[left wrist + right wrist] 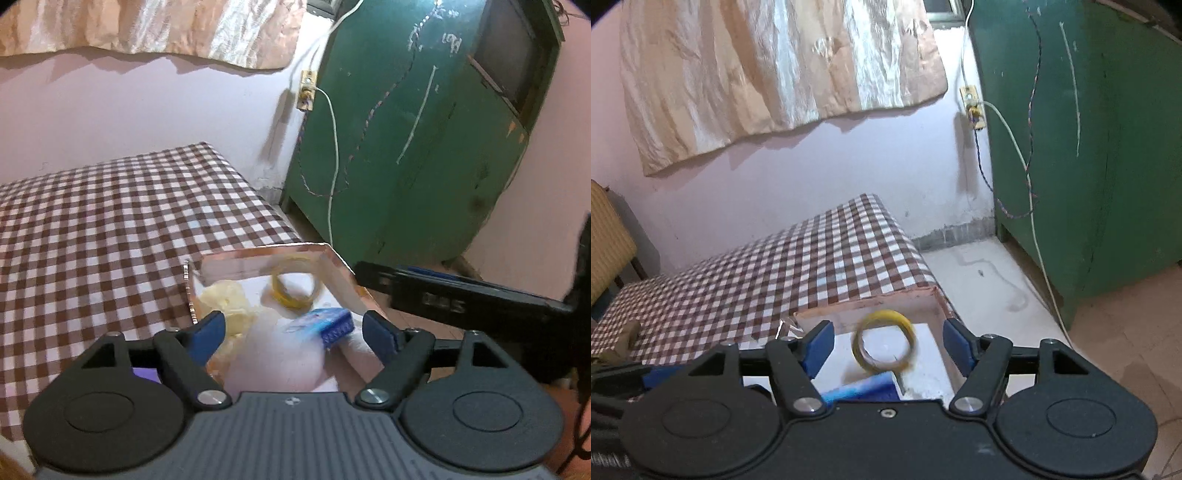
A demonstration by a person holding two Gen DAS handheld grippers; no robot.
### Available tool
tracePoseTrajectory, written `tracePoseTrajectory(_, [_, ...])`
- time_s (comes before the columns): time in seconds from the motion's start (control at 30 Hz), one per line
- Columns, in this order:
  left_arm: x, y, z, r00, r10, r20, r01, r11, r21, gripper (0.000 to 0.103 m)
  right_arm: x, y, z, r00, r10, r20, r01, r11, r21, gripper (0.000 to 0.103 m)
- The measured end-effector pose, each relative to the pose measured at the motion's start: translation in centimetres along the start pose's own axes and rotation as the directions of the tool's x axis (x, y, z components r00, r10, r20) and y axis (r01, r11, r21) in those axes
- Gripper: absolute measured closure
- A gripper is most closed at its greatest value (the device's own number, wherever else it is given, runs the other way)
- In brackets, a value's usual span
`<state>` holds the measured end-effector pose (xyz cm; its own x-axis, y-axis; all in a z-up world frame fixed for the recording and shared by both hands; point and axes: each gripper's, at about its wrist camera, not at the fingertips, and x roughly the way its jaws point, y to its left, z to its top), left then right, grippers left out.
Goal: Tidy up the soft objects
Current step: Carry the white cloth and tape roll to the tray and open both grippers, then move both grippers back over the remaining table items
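An open cardboard box (332,271) sits at the near right corner of the checkered table. Inside it lie a white plush toy (275,354), a pale yellow soft item (227,302), a blue packet (328,325) and a yellow tape roll (293,288). My left gripper (293,328) is open just above the box, empty. My right gripper (888,341) is open and empty over the same box (871,304), with the tape roll (884,345) and the blue packet (864,391) below it. The right gripper's body shows in the left wrist view (461,299).
The checkered tablecloth (110,229) covers the table to the left. A green cabinet (424,129) stands at the right with a white cable (334,147) hanging from a wall socket. A curtain (775,66) hangs on the pink wall. A chair (609,236) stands far left.
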<state>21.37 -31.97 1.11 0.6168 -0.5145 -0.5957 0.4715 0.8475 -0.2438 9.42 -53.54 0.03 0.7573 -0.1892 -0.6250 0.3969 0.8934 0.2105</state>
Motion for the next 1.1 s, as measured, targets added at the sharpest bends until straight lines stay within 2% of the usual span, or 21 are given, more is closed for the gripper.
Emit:
tracePoseTrajectory(0.07, [-1.0, 0.0, -0.1, 1.0, -0.002, 0.007, 0.002, 1.0, 0.008, 0.013, -1.0, 0.1, -0.1, 1.0, -0.009, 0.01, 0.009, 1.0, 0.004, 0.025])
tracePoseTrajectory(0.2, [-3.5, 0.2, -0.2, 0.999, 0.008, 0.031, -0.008, 1.0, 0.003, 0.01, -3.9, 0.9, -0.6, 0.999, -0.022, 0.034, 0.022, 1.0, -0.011, 0.025])
tracePoseTrajectory(0.37, [-7.3, 0.7, -1.1, 0.997, 0.077, 0.027, -0.077, 0.997, 0.0, 0.009, -7.5, 2.9, -1.9, 0.997, -0.044, 0.064, 0.047, 0.998, -0.049, 0.023])
tracePoseTrajectory(0.5, [-9.6, 1.8, -1.4, 0.994, 0.109, 0.017, -0.109, 0.994, -0.02, 0.009, -10.0, 4.7, -2.9, 0.997, -0.026, 0.076, 0.031, 0.997, -0.072, 0.016])
tracePoseTrajectory(0.6, [-11.7, 2.6, -1.8, 0.989, 0.144, 0.027, -0.143, 0.989, -0.03, 0.009, -11.4, 6.4, -3.6, 0.996, -0.016, 0.086, 0.024, 0.995, -0.097, 0.015])
tracePoseTrajectory(0.83, [-15.5, 4.8, -3.1, 0.983, 0.18, 0.041, -0.176, 0.982, -0.071, 0.008, -13.4, 10.9, -4.8, 0.995, 0.067, 0.073, -0.056, 0.988, -0.143, 0.014])
tracePoseTrajectory(1.1, [-18.9, 7.4, -5.1, 0.97, 0.238, 0.056, -0.23, 0.966, -0.12, 0.008, -13.5, 17.0, -6.3, 0.987, 0.162, 0.025, -0.152, 0.962, -0.225, 0.014])
